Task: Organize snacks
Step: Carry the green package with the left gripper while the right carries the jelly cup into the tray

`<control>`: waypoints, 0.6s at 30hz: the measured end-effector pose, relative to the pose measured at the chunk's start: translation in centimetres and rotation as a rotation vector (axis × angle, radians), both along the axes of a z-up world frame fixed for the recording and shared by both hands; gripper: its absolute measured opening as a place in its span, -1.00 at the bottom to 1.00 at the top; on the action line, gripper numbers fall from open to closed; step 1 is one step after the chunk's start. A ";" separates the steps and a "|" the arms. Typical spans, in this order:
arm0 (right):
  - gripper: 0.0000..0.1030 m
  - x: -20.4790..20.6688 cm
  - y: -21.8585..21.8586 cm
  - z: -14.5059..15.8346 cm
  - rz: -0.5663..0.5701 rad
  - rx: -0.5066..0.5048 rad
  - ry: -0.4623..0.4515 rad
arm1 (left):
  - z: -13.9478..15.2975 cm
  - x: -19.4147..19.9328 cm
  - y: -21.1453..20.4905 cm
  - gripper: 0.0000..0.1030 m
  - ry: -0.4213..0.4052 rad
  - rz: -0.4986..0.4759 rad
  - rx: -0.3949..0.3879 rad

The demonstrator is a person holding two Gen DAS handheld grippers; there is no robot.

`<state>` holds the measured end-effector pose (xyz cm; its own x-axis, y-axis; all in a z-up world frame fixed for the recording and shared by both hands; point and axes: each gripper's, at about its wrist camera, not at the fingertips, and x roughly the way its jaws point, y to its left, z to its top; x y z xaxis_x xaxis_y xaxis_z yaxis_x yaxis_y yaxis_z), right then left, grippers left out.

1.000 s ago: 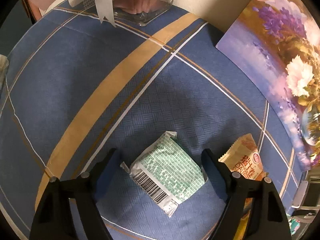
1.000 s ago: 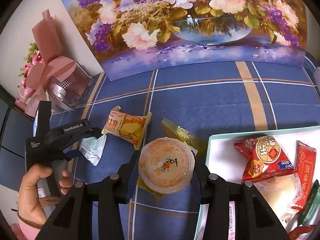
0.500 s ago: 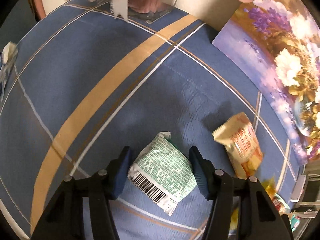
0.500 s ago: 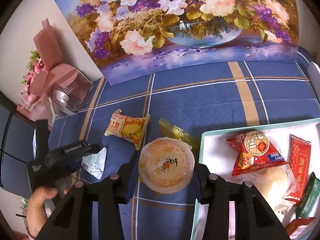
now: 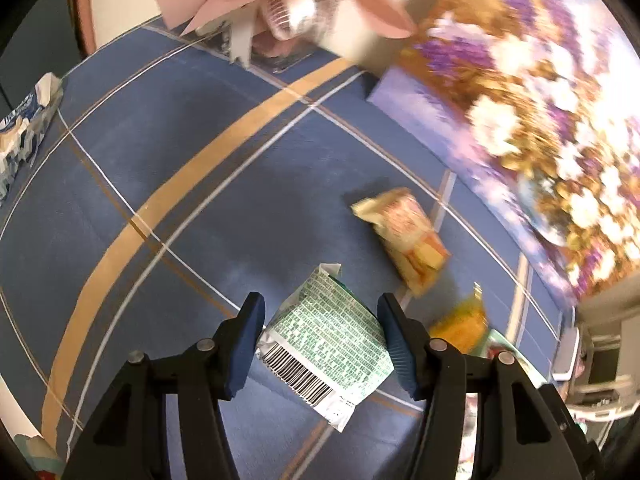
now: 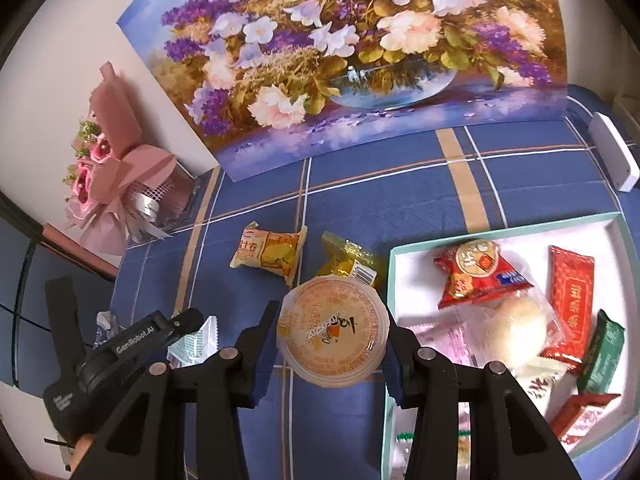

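My left gripper (image 5: 320,314) is shut on a green-and-white snack packet (image 5: 326,338) and holds it above the blue cloth; it also shows in the right wrist view (image 6: 192,344). My right gripper (image 6: 332,336) is shut on a round orange jelly cup (image 6: 333,336), held above the cloth just left of a white tray (image 6: 416,252) that holds several wrapped snacks. An orange-yellow egg-roll packet (image 6: 268,252) and a yellow candy wrapper (image 6: 348,264) lie on the cloth; the packet also shows in the left wrist view (image 5: 408,236).
A flower painting (image 6: 352,52) leans on the wall at the back. A pink bouquet (image 6: 116,184) stands at the back left. A blue-white packet (image 5: 24,128) lies far left. A white device (image 6: 612,156) lies at the right edge.
My left gripper closed on the green-and-white packet and lifted it, swinging right. My right gripper has risen a little, still holding the jelly cup.
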<state>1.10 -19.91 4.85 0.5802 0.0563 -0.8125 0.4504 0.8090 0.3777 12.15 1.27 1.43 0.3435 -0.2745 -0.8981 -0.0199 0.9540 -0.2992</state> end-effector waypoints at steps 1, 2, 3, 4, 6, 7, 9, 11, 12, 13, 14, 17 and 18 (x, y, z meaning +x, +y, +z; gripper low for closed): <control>-0.08 -0.2 0.0 0.1 -0.002 -0.003 0.001 | 0.5 -0.7 -0.3 0.17 -0.011 -0.017 0.002; -0.07 -0.7 -0.2 0.2 -0.009 -0.007 0.003 | 0.8 -1.0 -1.0 0.17 -0.022 -0.031 0.003; -0.07 -1.1 -0.4 0.2 -0.017 -0.007 0.005 | 1.2 -1.5 -1.4 0.17 -0.033 -0.046 0.005; -0.07 -1.5 -0.7 0.2 -0.026 -0.004 0.005 | 1.6 -2.0 -1.7 0.17 -0.040 -0.056 0.005; -0.07 -2.4 -1.5 0.1 -0.045 0.011 -0.002 | 2.3 -2.7 -2.7 0.17 -0.059 -0.086 0.008; -0.07 -2.9 -2.0 0.1 -0.057 0.017 -0.005 | 2.4 -2.8 -3.2 0.17 -0.065 -0.098 0.009; -0.07 -4.1 -3.4 -0.1 -0.098 0.015 0.001 | 2.9 -3.8 -4.4 0.17 -0.076 -0.131 0.010; -0.07 -5.1 -4.7 -0.4 -0.141 0.003 0.014 | 3.0 -4.3 -5.6 0.17 -0.083 -0.161 0.017; -0.07 -5.6 -5.3 -0.5 -0.160 0.000 0.021 | 3.0 -4.8 -6.5 0.17 -0.088 -0.185 0.021; -0.07 -6.3 -6.4 -0.9 -0.192 -0.002 0.032 | 3.0 -5.2 -7.1 0.17 -0.090 -0.203 0.021; -0.07 -6.8 -7.0 -1.1 -0.210 0.000 0.038 | 2.9 -5.4 -7.6 0.17 -0.090 -0.217 0.021; -0.07 -8.2 -9.5 -1.9 -0.270 0.015 0.054 | 2.9 -6.5 -9.7 0.17 -0.101 -0.274 0.029; -0.07 -8.8 -10.4 -2.1 -0.291 0.024 0.056 | 2.8 -6.9 -10.6 0.17 -0.105 -0.295 0.030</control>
<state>-7.65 -30.36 2.75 0.5288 -0.0860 -0.8444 0.6830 0.6337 0.3632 5.29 -9.29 4.21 0.3441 -0.3502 -0.8712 0.2883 0.9224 -0.2569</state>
